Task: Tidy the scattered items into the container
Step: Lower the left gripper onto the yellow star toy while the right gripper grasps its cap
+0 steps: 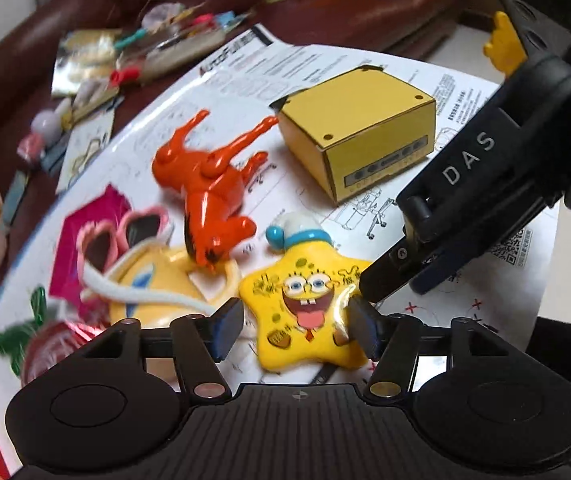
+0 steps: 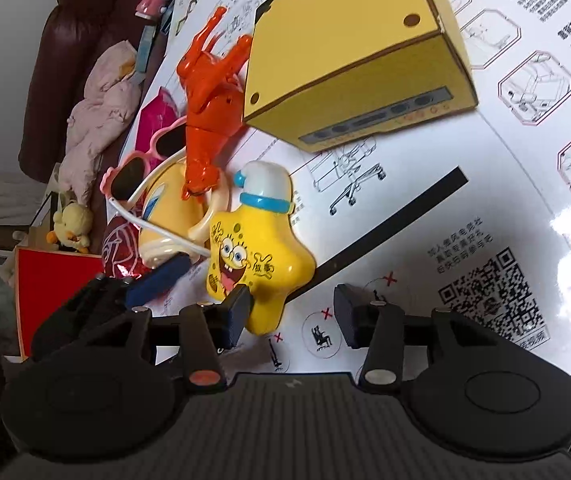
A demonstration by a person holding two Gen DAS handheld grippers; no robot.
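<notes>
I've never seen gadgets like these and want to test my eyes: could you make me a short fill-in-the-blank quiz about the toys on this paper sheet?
1. The star toy lies between the open fingers of the ____ gripper.
2. The cardboard box is coloured ____.
3. The orange figure lies partly on top of a ____ pouch.
4. The sunglasses have ____-shaped lenses.

Missing words: left; yellow; yellow; heart
</notes>
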